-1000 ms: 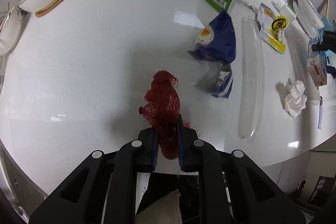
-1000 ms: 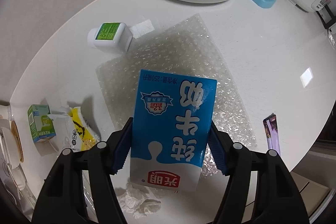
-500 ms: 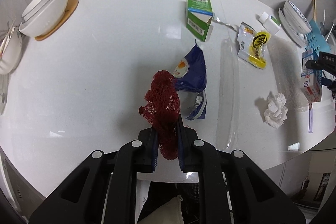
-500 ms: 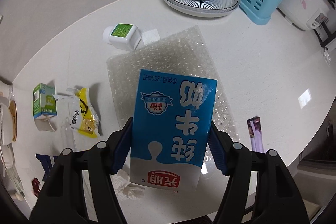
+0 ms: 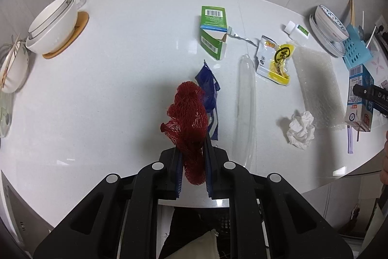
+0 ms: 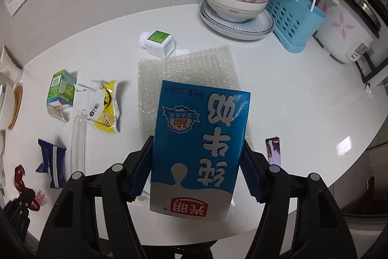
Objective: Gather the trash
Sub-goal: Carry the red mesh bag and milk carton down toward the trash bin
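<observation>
Left gripper (image 5: 191, 157) is clamped on a wad of red mesh netting (image 5: 188, 118), carried clear of the white counter (image 5: 109, 101). Right gripper (image 6: 197, 169) grips a blue milk carton (image 6: 198, 147) by its sides, also lifted. Neither item has been binned; no bin is identifiable. Outstanding on the counter: green carton (image 5: 213, 32), blue wrapper (image 5: 208, 94), yellow snack packet (image 5: 276, 57), crumpled tissue (image 5: 300, 130), bubble wrap (image 5: 317, 86), clear plastic sleeve (image 5: 246, 101). Judged early stage.
</observation>
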`<state>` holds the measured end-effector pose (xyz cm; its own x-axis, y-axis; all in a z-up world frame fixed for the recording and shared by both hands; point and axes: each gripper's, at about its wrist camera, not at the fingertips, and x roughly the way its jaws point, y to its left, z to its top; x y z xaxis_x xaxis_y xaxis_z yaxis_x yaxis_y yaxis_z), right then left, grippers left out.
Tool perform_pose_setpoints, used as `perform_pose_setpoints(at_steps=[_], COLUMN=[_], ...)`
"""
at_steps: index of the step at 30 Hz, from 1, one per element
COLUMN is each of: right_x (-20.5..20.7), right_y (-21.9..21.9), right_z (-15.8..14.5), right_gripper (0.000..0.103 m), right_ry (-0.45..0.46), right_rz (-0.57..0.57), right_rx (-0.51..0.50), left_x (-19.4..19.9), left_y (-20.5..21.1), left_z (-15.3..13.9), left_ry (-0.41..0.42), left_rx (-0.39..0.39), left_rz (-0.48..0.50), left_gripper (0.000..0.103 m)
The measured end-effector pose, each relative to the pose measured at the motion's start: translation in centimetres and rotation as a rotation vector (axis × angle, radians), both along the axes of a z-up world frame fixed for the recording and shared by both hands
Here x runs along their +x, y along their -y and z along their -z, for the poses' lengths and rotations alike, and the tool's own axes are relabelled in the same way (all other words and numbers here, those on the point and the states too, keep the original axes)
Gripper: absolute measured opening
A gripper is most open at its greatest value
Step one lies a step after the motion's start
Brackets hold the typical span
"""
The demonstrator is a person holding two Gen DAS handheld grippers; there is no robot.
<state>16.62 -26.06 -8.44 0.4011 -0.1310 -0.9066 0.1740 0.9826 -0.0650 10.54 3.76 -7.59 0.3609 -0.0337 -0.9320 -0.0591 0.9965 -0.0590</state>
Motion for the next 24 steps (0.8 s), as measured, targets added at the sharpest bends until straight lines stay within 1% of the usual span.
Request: perform_pose_setpoints(at_steps=[5,10,24], right_x=[-1.9,-3.7,-8.9], right_y=[-0.1,-0.1,1.0], right_z=[-1.0,-1.5,-1.6], right_gripper=[0.063,0.063,0.063], right_ry=[0.035,0.052,0.068], right_rz=[-0.034,-0.061,-0.094], right_rx=[-0.023,-0.031,-0.021], left_x=[-0.9,-1.7,-5.1], left_y=[1.2,2.5,5.9], left_z=[-0.5,-0.9,-1.2], left_ry=[0.013,0.028,0.058], left_rx=[-0.004,-0.004,-0.018], left_rz=[0.013,0.028,0.064], left_gripper=[0.014,0.014,0.014])
